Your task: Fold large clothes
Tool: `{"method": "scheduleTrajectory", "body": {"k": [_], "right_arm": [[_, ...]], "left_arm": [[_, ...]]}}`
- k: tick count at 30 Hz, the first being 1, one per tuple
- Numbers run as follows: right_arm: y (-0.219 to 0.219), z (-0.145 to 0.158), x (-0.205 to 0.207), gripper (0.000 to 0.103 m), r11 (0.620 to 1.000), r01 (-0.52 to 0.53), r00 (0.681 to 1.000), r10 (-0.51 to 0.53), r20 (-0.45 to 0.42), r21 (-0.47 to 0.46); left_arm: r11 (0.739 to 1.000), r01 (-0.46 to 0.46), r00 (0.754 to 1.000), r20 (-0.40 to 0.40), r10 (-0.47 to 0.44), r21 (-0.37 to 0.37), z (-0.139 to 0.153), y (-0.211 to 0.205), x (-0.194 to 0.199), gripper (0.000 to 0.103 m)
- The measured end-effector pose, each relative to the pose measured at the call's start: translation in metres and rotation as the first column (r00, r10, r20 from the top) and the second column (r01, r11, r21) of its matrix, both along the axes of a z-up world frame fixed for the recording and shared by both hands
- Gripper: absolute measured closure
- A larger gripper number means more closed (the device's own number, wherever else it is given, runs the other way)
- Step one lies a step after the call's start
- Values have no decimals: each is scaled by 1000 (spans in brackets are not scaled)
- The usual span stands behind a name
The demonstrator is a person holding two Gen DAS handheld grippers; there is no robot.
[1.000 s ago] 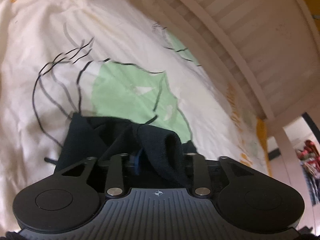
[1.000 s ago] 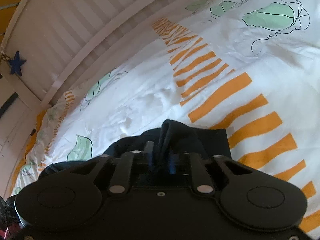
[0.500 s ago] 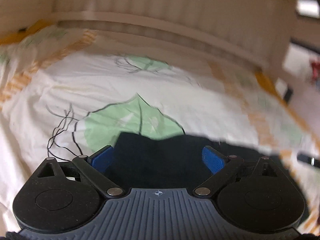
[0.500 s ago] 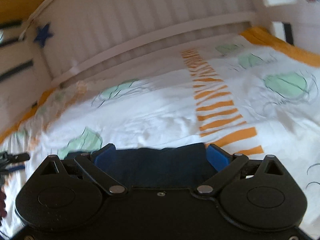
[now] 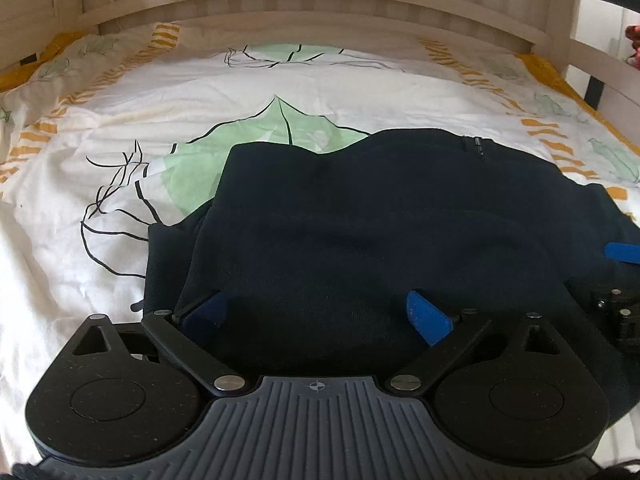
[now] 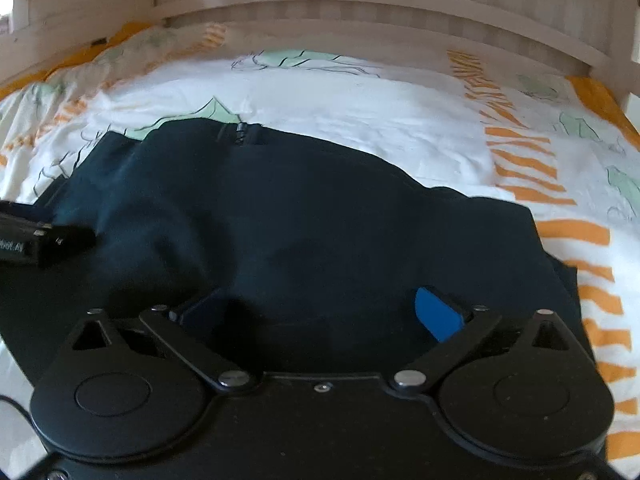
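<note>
Bedspread (image 5: pixel 120 92) bears dark garment (image 5: pixel 380 220) — beneath both claws (image 5: pixel 320 312) (image 6: pixel 324 312), spread wide.

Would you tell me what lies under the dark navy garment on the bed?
The dark navy garment lies on the white duvet, covering part of its green leaf print. Whatever else is beneath the folded layers is hidden.

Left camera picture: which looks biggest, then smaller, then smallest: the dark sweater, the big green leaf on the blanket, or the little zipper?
1. Dark sweater, by far the biggest.
2. Green leaf, partly hidden under the sweater, so its full size is unsure.
3. Zipper, tiny.
</note>
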State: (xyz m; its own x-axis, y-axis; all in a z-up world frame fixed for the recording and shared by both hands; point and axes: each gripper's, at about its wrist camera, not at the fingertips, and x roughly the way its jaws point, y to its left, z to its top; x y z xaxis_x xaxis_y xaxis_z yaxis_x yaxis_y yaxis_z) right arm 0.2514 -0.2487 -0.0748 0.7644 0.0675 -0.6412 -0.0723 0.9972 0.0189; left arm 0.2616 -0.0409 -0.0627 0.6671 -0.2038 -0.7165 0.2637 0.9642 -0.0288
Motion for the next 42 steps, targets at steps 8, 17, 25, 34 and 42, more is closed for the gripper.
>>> {"method": "scheduleTrajectory", "body": {"k": [8,17,25,34,42], "right_arm": [[-8,8,-3,2,999,-15,1000,15,-16,36],[-79,33,-65,1,973,95,993,-106,42,212],[-134,2,-101,1,900,236,971,-206,-117,366],[-146,-12,-93,0,838,185,983,-150,-110,514],[-151,-21,-71,0,781,124,992,-95,-79,612]], "left_arm": [[996,7,1000,-18,-8,-86,12,19,-7,3],[971,-89,994,-79,73,-223,26,89,-37,3],[911,-176,968,-234,92,-373,1,113,-35,0],[905,-139,968,-249,38,-402,-8,95,-8,0],[916,-88,969,-245,-11,-391,-11,80,21,0]]}}
